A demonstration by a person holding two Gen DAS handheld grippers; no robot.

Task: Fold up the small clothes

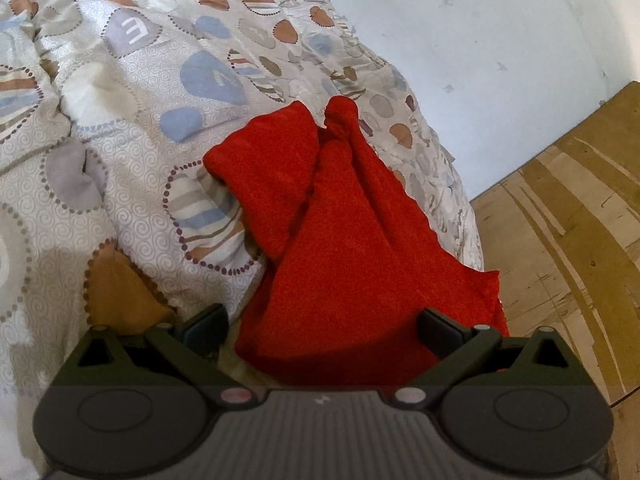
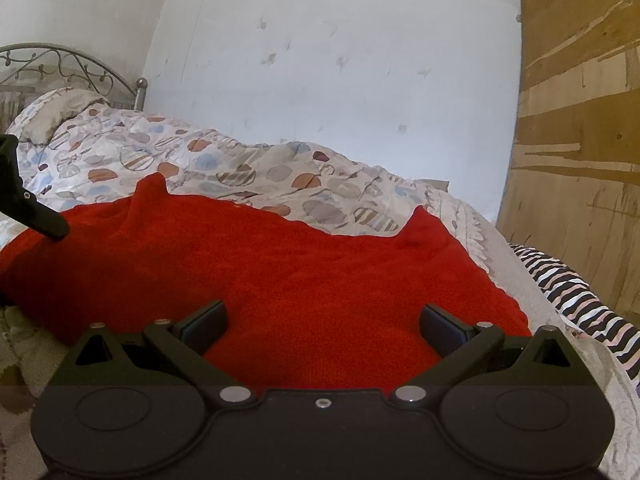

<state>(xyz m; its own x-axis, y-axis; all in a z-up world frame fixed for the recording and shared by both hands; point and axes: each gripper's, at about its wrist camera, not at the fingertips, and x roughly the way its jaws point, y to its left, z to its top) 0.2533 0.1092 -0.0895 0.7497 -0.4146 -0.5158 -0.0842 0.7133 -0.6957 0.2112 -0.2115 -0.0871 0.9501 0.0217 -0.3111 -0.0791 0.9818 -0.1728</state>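
Left wrist view shows one red garment (image 1: 352, 240) at frame centre on the quilt (image 1: 120, 140), left gripper (image 1: 322, 326) wide open, empty. Only the right view shows a headboard (image 2: 60, 64) and striped cloth (image 2: 576, 292); right gripper (image 2: 322, 326) also gapes, empty.

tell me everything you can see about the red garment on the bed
The red garment is a plain, bright red piece with a fuzzy, knit-like texture. It lies spread but rumpled on the patterned quilt, near the bed's edge by the wooden panel. In the left wrist view one side is folded over, and a twisted, bunched point sticks up at its far end. Both tools, left and right, are open over its near edge, neither clamping it.
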